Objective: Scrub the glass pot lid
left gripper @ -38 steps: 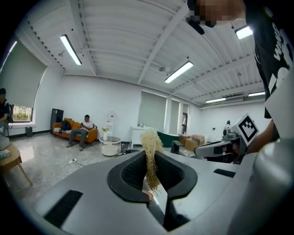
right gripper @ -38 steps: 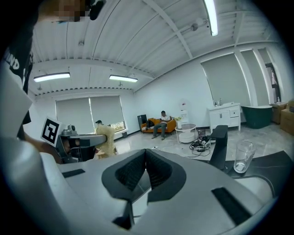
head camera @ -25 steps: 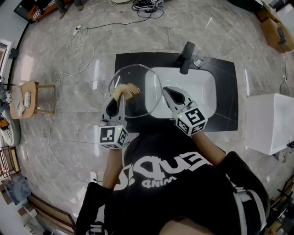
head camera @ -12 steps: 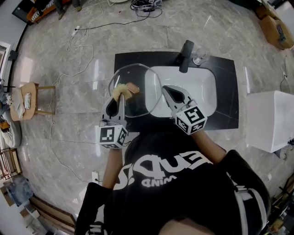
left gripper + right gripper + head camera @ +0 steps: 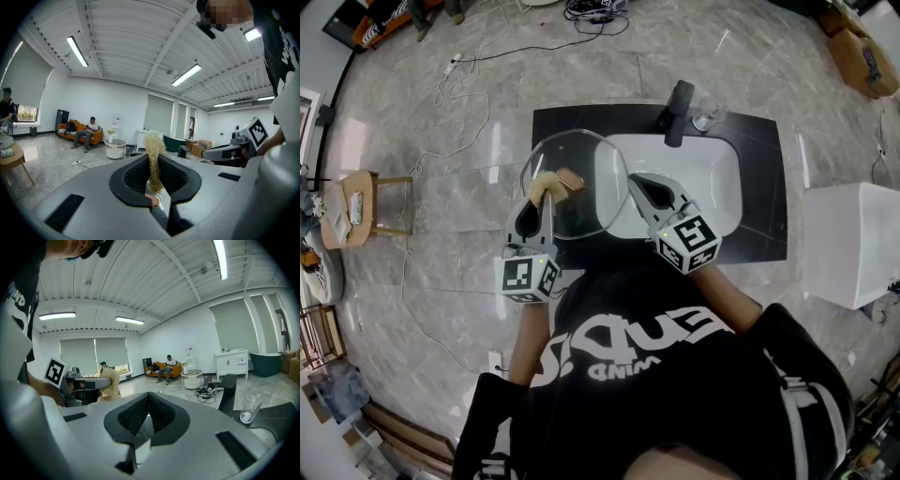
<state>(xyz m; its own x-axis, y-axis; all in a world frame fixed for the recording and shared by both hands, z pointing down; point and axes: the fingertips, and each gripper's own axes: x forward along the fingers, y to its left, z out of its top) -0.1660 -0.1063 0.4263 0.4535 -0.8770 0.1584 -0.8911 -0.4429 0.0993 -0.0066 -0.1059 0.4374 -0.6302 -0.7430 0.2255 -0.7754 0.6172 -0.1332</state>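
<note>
- left of centre in the head view, your left gripper [image 5: 534, 212] has its jaws clamped on a tan fibrous scrubber [image 5: 545, 184], which sticks up from between them.
- the scrubber's tip lies against the glass pot lid [image 5: 586, 208], just beside its copper knob [image 5: 570, 177].
- the lid is tilted over the left edge of the white sink [image 5: 708, 178].
- right of centre, your right gripper [image 5: 641, 190] has its jaws closed on the lid's right rim.
</note>
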